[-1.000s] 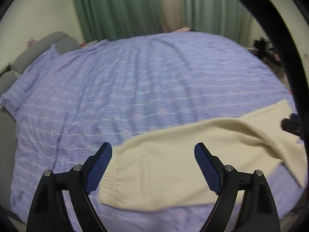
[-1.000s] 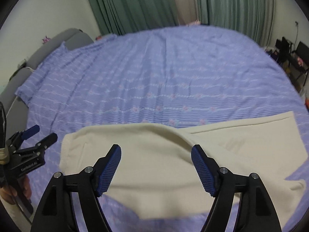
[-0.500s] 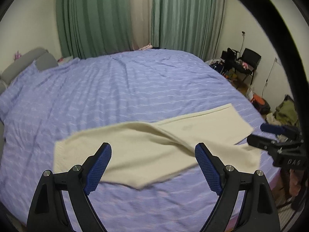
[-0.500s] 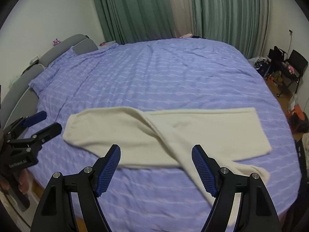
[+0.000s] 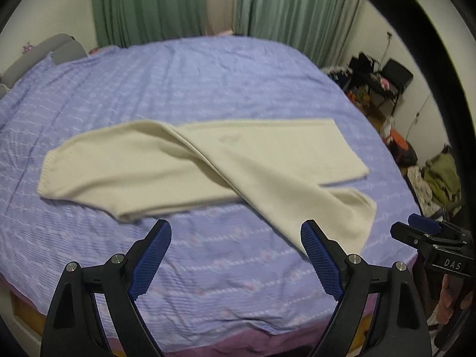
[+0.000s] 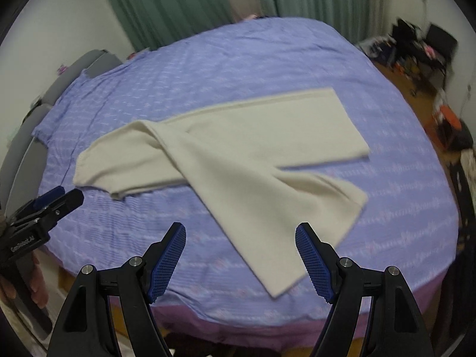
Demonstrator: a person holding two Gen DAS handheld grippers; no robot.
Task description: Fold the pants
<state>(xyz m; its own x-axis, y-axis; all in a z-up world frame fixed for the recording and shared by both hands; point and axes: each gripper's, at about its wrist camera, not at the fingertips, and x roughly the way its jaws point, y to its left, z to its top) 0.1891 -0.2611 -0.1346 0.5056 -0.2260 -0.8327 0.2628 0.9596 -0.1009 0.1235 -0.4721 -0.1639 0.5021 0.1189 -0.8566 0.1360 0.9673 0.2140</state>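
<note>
The pants [image 5: 208, 160] lie spread across the bed [image 5: 208, 83], nearer its front edge. Behind the bed hang curtains [image 5: 154, 6]; to its right stands a chair [image 5: 397, 74]; at its left end sits the headboard [image 5: 56, 47].

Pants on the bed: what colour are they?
Plain cream pants, no pattern, lying on the lilac striped bedsheet. Right wrist view shows it best.

Black claw [image 5: 236, 255], blue ribbed pads [image 5: 151, 255]
</note>
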